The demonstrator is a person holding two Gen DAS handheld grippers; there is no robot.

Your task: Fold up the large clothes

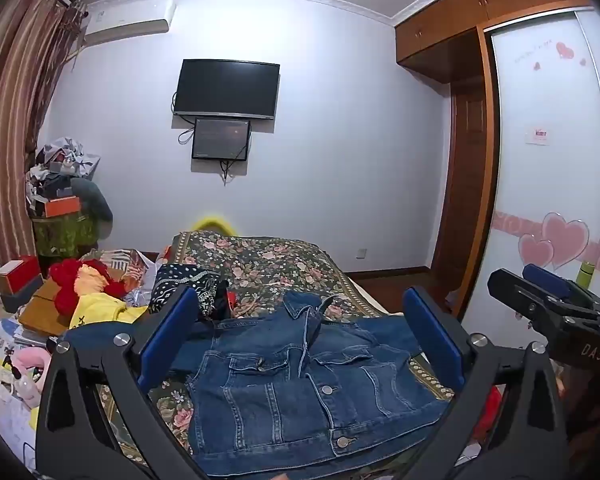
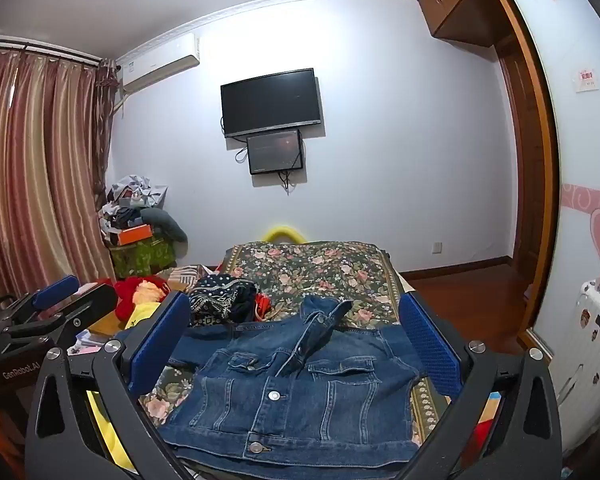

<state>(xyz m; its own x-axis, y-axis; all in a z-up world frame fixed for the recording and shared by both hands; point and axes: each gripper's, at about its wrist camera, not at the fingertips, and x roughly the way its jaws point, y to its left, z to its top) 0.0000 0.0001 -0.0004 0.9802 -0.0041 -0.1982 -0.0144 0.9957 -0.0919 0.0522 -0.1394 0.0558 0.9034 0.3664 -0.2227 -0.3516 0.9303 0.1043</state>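
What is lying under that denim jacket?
The denim jacket lies spread flat, front up, on a dark floral bedspread, whose flower pattern shows all round it. Whatever lies beneath the jacket's own cloth is covered, so nothing more can be told.

My left gripper [image 1: 300, 344] and right gripper [image 2: 296, 348] sit side by side, fingers [image 1: 168, 336] spread wide, empty, tipped slightly down.

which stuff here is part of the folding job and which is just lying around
Part of the job:
- blue denim jacket, spread front-up on the floral bedspread
- left tongs, open
- right tongs, open

Just lying about:
- dark patterned cloth bundle
- red and yellow clothes heap
- wall-mounted black television
- white suitcase
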